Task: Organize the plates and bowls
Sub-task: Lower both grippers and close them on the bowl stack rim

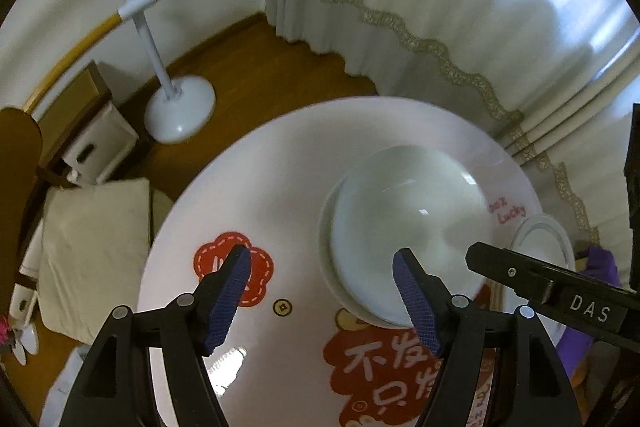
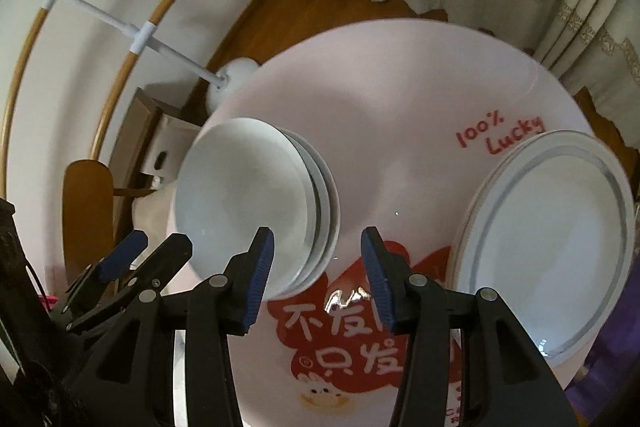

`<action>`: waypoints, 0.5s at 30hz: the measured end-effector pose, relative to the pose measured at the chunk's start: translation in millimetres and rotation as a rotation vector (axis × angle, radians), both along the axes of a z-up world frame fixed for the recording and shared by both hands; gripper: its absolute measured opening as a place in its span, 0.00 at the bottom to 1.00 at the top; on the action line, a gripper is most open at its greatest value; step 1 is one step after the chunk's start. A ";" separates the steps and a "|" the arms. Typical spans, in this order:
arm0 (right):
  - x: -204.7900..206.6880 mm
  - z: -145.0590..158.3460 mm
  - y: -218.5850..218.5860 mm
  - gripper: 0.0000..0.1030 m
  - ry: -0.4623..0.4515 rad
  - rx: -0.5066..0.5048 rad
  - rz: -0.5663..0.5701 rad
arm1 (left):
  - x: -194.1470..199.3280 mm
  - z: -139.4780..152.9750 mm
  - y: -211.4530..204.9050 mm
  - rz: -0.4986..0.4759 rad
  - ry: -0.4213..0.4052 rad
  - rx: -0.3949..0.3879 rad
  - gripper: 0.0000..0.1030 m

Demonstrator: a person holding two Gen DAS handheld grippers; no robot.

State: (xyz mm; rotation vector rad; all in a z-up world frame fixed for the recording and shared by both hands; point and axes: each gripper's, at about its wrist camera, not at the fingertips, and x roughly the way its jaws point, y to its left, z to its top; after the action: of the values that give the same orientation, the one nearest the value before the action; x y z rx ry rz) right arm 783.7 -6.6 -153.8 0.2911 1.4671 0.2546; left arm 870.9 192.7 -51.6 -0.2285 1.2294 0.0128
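Both tongs hang over a round pink counter, empty. The left tongs gape wide, their right pad overlapping the nested bowls just ahead, apparently for pairing. The right tongs, half open, point between those bowls and stacked plates to their right. Stack counts stay unclear; the plates' edge is cropped.

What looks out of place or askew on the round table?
Little stands out. The stack of bowls sits slightly uneven, with lower rims showing to one side. The stack of plates lies near the round table's edge. Nothing is spilled or broken.
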 end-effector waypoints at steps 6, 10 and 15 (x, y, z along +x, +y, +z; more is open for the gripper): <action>8.4 -25.0 2.8 0.46 0.054 -0.020 -0.019 | 29.5 -25.2 17.6 0.000 0.036 -0.054 0.64; 11.6 -38.3 2.3 0.46 0.078 -0.017 -0.018 | 44.9 -37.5 20.5 -0.015 0.054 -0.070 0.58; 14.8 -49.7 2.8 0.43 0.103 0.029 -0.013 | 60.0 -52.5 24.5 -0.001 0.073 -0.074 0.50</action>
State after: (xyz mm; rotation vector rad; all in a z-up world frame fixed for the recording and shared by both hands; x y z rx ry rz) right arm 798.5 -3.8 -203.5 0.3419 1.5632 0.2536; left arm 930.9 217.2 -104.1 -0.2943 1.3041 -0.0256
